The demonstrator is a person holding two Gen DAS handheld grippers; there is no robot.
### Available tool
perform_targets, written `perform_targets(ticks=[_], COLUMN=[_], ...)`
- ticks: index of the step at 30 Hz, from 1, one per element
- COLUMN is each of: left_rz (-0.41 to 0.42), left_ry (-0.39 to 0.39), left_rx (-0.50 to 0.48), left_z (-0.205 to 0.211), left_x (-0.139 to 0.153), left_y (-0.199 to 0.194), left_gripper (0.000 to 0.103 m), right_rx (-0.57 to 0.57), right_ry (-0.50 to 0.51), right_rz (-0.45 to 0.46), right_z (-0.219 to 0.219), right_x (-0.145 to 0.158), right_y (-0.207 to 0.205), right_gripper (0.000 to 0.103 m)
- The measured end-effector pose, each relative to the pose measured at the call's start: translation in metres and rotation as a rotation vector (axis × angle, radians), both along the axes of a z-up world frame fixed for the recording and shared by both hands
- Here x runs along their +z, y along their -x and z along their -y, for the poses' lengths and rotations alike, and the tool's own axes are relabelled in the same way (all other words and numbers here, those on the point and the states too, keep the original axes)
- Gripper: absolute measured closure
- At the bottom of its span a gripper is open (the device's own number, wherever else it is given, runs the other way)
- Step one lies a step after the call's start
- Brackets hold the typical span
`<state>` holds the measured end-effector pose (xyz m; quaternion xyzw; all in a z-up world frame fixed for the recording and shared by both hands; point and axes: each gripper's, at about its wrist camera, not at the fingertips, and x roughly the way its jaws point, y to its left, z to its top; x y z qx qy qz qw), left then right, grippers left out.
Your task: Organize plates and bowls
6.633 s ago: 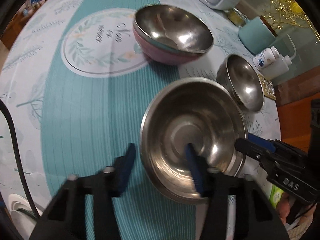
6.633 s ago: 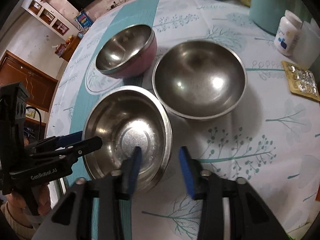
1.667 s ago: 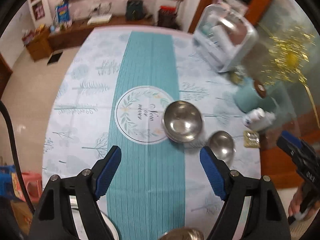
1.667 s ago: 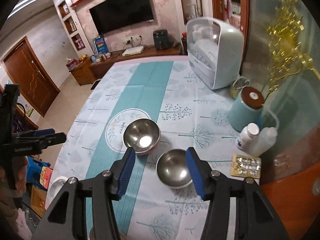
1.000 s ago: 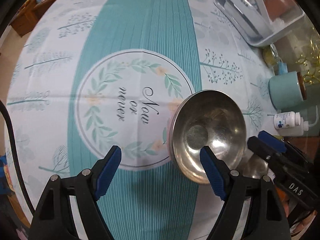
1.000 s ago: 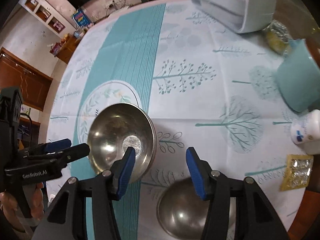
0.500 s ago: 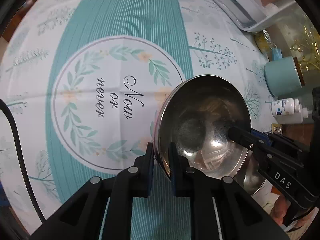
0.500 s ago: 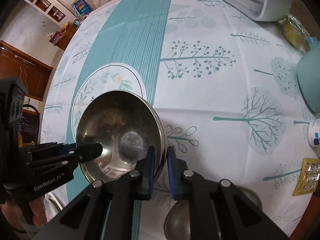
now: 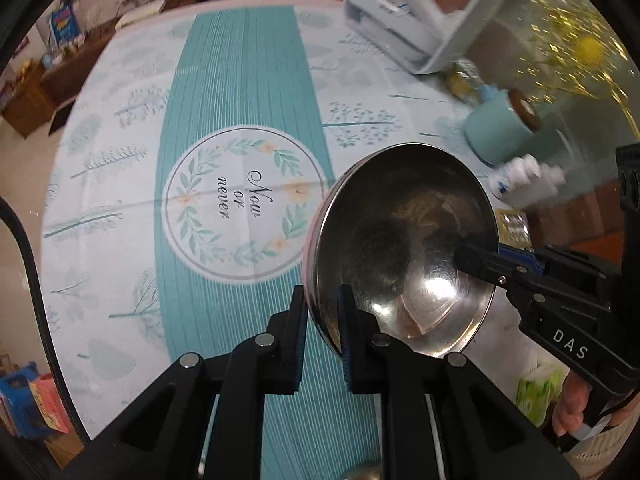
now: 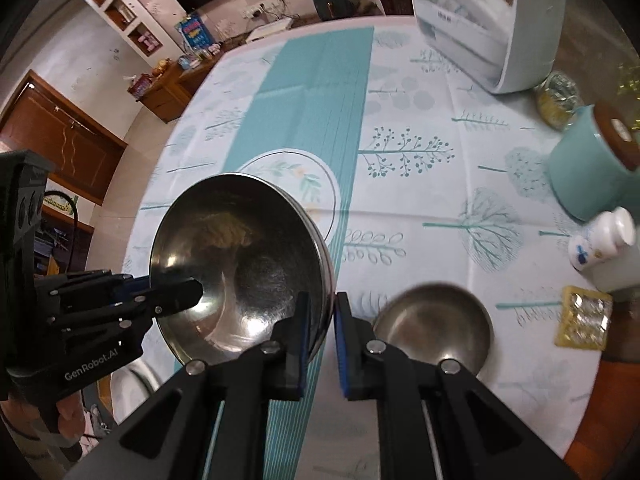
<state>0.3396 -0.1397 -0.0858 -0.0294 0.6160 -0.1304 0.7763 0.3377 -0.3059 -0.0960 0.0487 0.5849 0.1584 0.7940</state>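
Observation:
A stack of steel bowls with a pink outer bowl (image 9: 404,252) hangs above the table, held by both grippers. My left gripper (image 9: 322,336) is shut on its left rim. My right gripper (image 10: 320,328) is shut on its right rim; the stack shows in the right wrist view (image 10: 240,264) too. The right gripper appears in the left wrist view (image 9: 492,260), and the left gripper in the right wrist view (image 10: 176,292). A smaller steel bowl (image 10: 434,328) sits on the tablecloth (image 10: 400,208) to the right.
A white dish cabinet (image 10: 484,20) stands at the far right of the table. A teal canister (image 10: 588,172), a white pill bottle (image 10: 600,244) and a blister pack (image 10: 584,318) lie along the right edge. The round print (image 9: 244,204) marks the table's middle.
Both grippers closed on the bowl stack's rims about half a second ago and have since lifted it off the table, higher and toward me. The smaller bowl stayed put.

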Motion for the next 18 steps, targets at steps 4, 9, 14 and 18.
perform_targets(ticks=[4, 9, 14, 18], left_rz=[0.024, 0.023, -0.008, -0.057], left_ry=[-0.008, -0.041, -0.034, 0.018], left_rx=[-0.013, -0.015, -0.009, -0.008], left_z=[0.006, 0.009, 0.006, 0.003], left_x=[0.026, 0.038, 0.03, 0.013], left_y=[0.046, 0.111, 0.175, 0.217], left_gripper=[0.09, 0.089, 0.089, 0.087], right_rx=[0.01, 0.035, 0.055, 0.076], right_ry=[-0.018, -0.026, -0.01, 0.037], right_rz=[0.025, 0.032, 0.025, 0.06], right_z=[0.005, 0.003, 0.001, -0.004], right_x=[0.026, 0.037, 0.033, 0.028], right_y=[0.043, 0.102, 0.158, 0.202], right_gripper=[0.092, 0.092, 0.092, 0.092])
